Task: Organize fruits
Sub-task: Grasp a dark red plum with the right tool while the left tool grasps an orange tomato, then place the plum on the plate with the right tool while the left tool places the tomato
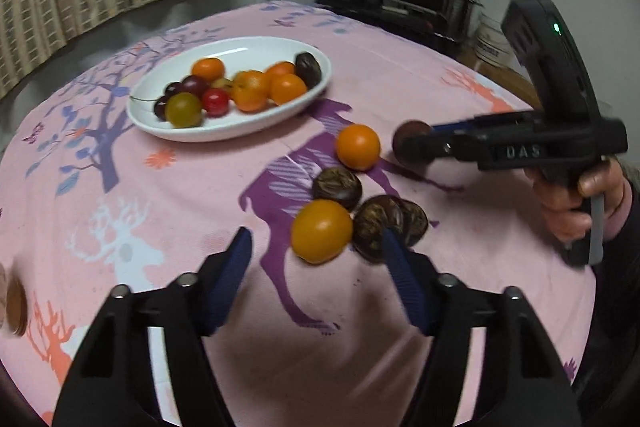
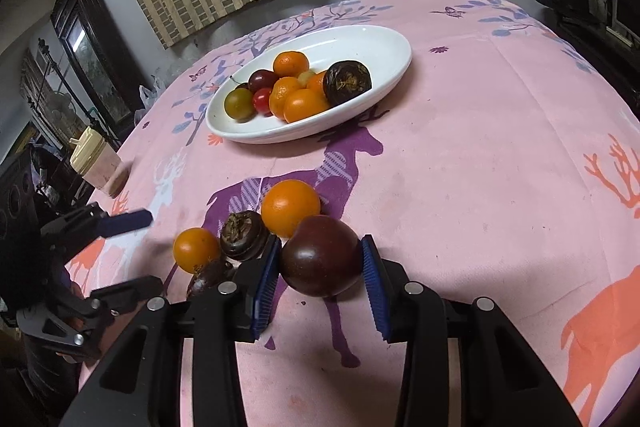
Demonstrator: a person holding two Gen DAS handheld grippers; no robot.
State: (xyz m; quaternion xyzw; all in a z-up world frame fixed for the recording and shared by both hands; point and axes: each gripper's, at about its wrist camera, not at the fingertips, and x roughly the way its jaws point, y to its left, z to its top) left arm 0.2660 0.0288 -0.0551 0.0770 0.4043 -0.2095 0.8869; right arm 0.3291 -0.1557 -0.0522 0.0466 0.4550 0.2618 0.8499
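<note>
- My left wrist camera looks low along its tool across the tabletop (image 1: pixel 400 59) toward the white plate (image 1: pixel 168 123).
- My right wrist camera sits close, facing the same plate (image 2: pixel 384 39); both share the loose fruit.

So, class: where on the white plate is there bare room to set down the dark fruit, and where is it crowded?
The white plate is bare at its far right end, beyond the dark wrinkled fruit. Its left and middle are crowded with oranges and small round fruits. The right gripper holds the dark fruit.
</note>
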